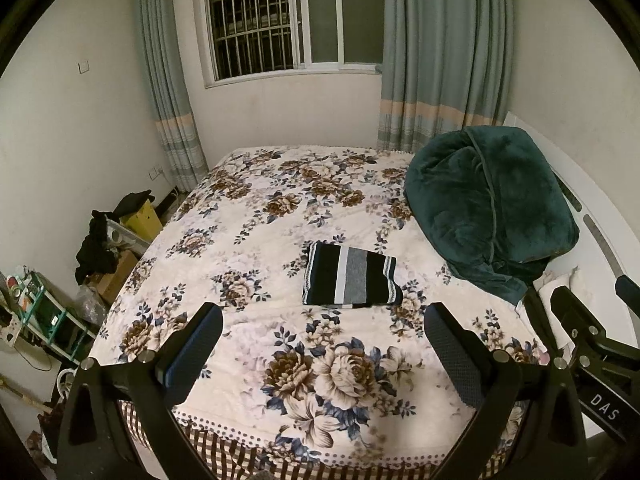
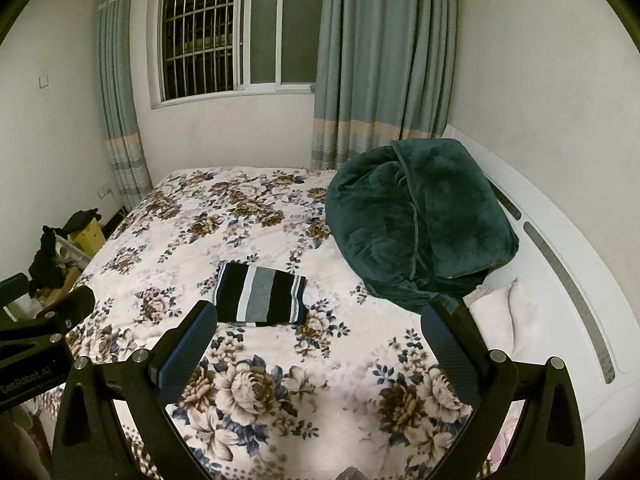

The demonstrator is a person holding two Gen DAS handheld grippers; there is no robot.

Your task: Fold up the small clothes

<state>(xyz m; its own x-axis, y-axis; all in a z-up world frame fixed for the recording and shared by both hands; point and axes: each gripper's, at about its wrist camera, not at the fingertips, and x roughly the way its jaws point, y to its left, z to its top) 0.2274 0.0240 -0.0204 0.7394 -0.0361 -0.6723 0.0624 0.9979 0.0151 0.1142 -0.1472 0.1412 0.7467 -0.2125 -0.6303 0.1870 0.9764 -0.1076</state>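
Two gripper sets [image 1: 324,314] [image 2: 316,312] agape; one folded garment [image 1: 350,276].

Your right gripper [image 1: 592,320] is cut off by the frame edge in the left view; your left gripper [image 2: 44,320] likewise in the right. Pillow [image 2: 500,320]: partly hidden under the green blanket [image 2: 420,220]. Floor clutter [image 1: 108,248]: too dim to identify.

Black left gripper [image 1: 324,354], blue-black textured pads, silver screws, white lettering, apparently "DAS"
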